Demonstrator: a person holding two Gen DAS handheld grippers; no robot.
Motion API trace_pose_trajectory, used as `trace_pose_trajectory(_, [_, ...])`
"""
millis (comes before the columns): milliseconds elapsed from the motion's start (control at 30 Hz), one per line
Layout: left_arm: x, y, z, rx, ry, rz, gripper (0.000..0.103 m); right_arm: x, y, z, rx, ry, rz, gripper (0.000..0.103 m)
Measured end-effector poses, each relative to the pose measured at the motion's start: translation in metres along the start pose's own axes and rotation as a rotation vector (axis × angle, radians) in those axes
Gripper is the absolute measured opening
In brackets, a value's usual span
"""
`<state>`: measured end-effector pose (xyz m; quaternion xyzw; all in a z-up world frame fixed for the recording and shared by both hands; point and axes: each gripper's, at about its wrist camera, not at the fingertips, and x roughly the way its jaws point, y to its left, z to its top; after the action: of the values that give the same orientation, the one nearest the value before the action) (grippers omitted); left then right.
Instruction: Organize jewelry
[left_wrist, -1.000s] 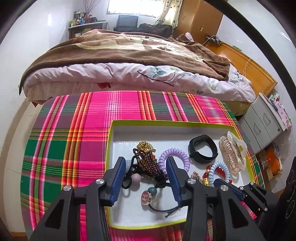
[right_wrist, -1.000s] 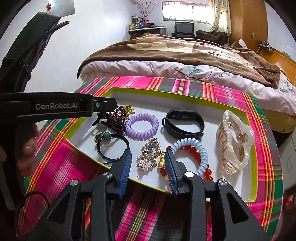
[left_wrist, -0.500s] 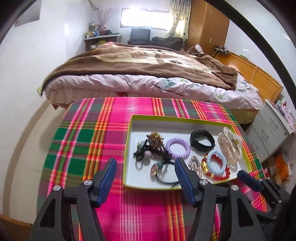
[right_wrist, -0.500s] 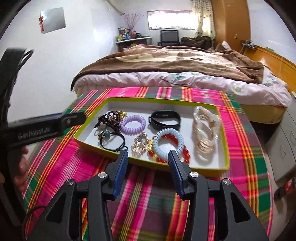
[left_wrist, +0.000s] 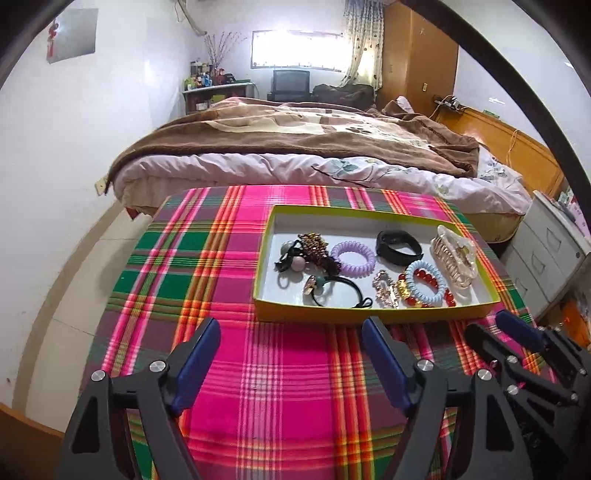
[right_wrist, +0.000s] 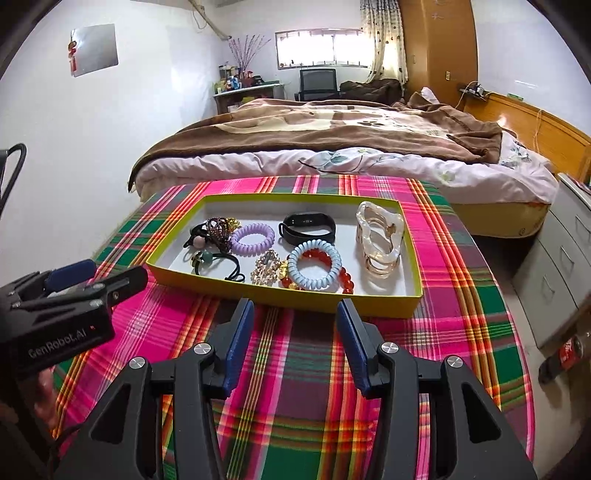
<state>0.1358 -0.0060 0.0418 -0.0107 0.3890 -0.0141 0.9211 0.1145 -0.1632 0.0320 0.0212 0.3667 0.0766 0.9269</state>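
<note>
Jewelry pieces lie together in a shallow yellow-green cardboard tray (right_wrist: 384, 305) with a white floor, set toward the far right part of the pink, green and orange plaid tablecloth (left_wrist: 280, 387).

Along the tray's left end we see a tangle of black hair ties with pale beads (right_wrist: 197, 238) touching a dark purple beaded bracelet with gold charms (right_wrist: 221, 227). Just beside it sits a lilac spiral hair tie (right_wrist: 253, 239), and near the far edge a black fitness band (right_wrist: 307, 226). By the near edge lie a black elastic with a teal bead (right_wrist: 216, 263), a gold rhinestone clip (right_wrist: 265, 271), and a light blue spiral hair tie (right_wrist: 314, 269) resting on a red bead bracelet (right_wrist: 345, 277). A clear amber claw clip (right_wrist: 380, 238) fills the right end.

We hold our left gripper (left_wrist: 290, 350) over bare cloth just short of the tray's near edge, jaws spread wide and holding nothing. Our right gripper (right_wrist: 294, 334) hovers beside it, jaws parted, also holding nothing.

A bed with a brown blanket (right_wrist: 332, 125) stands beyond the table.
</note>
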Motion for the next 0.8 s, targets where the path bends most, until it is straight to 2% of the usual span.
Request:
trace_pose_trajectory(100, [-0.002, 0.001, -0.004, -0.013, 0.0, 0.003, 0.079, -0.002, 0.001, -0.001, 0.001, -0.004, 0.001, 0.048])
trace_pose_trajectory(233, [-0.001, 0.005, -0.009, -0.035, 0.012, 0.011, 0.088, -0.002, 0.001, -0.003, 0.009, -0.001, 0.004, 0.048])
trace_pose_trajectory(367, [0.001, 0.006, -0.012, -0.034, 0.026, 0.03, 0.088, -0.001, 0.001, -0.004, 0.01, 0.002, 0.005, 0.048])
trace_pose_trajectory(800, [-0.005, 0.016, -0.016, -0.092, 0.016, 0.004, 0.088, -0.002, 0.002, -0.006, 0.013, 0.002, 0.004, 0.048])
